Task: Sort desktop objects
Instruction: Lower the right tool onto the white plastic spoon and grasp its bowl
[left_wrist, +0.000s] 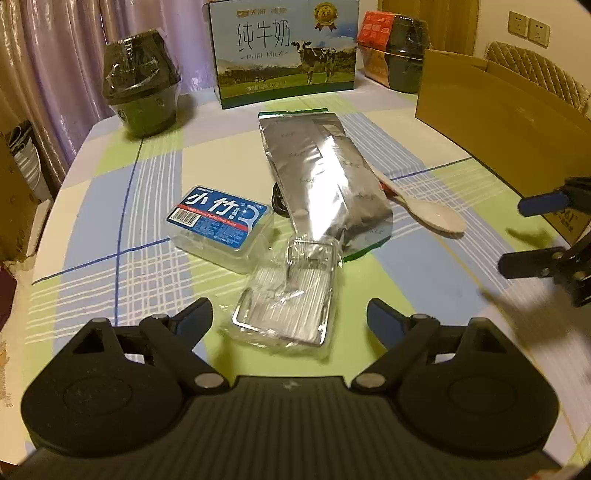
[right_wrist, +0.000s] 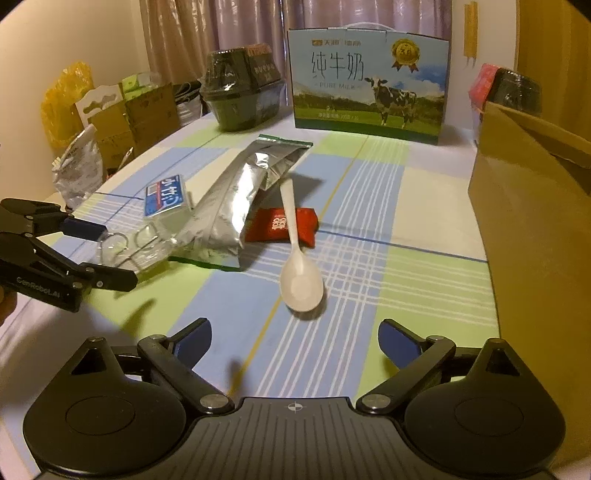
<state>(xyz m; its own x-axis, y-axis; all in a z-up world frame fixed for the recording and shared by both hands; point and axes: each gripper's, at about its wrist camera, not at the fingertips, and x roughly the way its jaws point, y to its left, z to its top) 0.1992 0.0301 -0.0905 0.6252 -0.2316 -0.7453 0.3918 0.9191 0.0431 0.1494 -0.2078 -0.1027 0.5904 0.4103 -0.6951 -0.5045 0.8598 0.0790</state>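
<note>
Both sets of jaws stand wide apart with nothing between them. I have the left gripper (left_wrist: 290, 319) lined up on the clear plastic-wrapped metal tray (left_wrist: 286, 301), which lies just ahead of its fingertips near the front of the table (left_wrist: 424, 280); I judge that is the item it is placed to take. The right gripper (right_wrist: 295, 341) faces the white plastic spoon (right_wrist: 301, 284), whose bowl lies near and whose handle runs away across a red packet (right_wrist: 280, 229).

Everything to be sorted sits clustered mid-table: the floss box (left_wrist: 221, 225) on the left, touching or just beside the tray, and the silver foil pouch (left_wrist: 325, 184) running far from it. The brown cardboard box (left_wrist: 506, 122) on the right is open-topped and is probably where items go, though I cannot see inside it.

From the left wrist the red packet is hidden behind the pouch, and something dark peeks out at the pouch's left edge that I cannot identify. The tray's wrap glares, so its contents are unclear.
</note>
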